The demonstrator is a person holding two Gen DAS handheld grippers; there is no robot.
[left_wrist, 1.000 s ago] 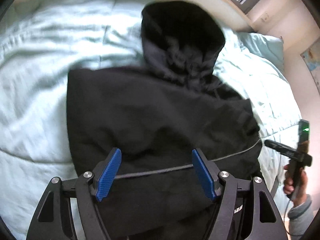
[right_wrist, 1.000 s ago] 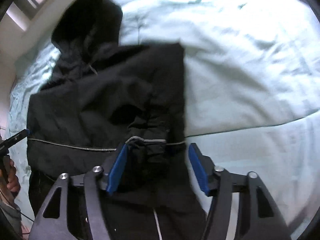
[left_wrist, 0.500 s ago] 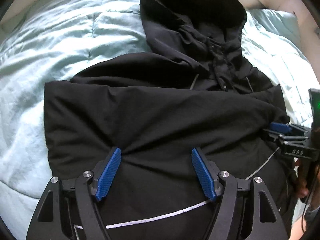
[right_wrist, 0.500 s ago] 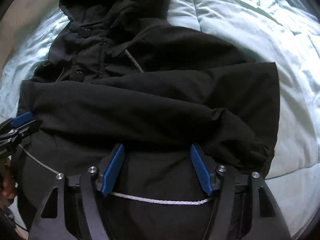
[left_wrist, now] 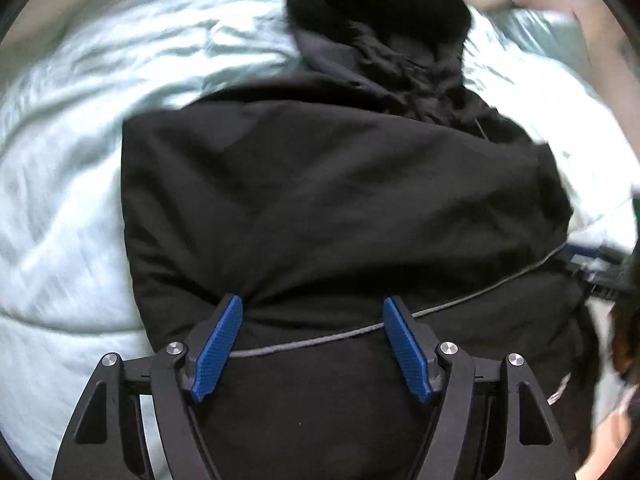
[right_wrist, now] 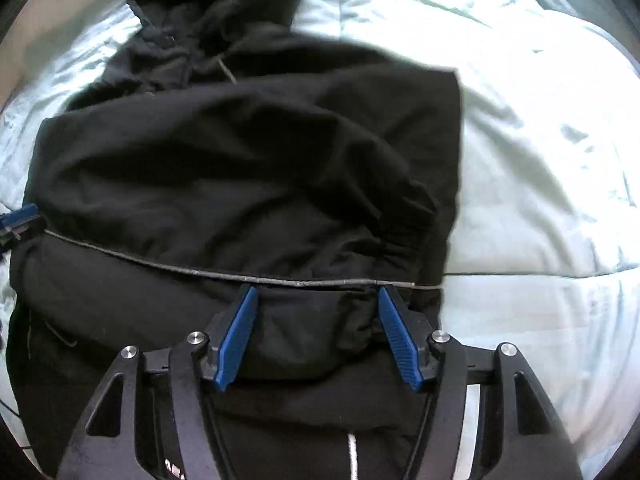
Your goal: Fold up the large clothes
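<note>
1. Both grippers are dropping closer over the black jacket [left_wrist: 340, 208] than a second ago, its bottom now folded up.
2. It's lying on the pale bedding [left_wrist: 60, 200], hood away, long axis running ahead.
3. Left gripper [left_wrist: 312, 344] is spread wide, pointing steeply down, fabric bunching at one pad.
4. Right gripper [right_wrist: 316, 332] is straddling a sleeve cuff [right_wrist: 320, 344]; whether it's pinching, I cannot tell.

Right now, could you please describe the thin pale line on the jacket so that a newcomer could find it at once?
Start at the pale green quilted bedspread and find the black hooded fabric jacket lying on it. Across the jacket's lower body, on the side away from the hood, runs a thin grey reflective piping stripe. It is the one light, straight line across otherwise plain black cloth.
</note>
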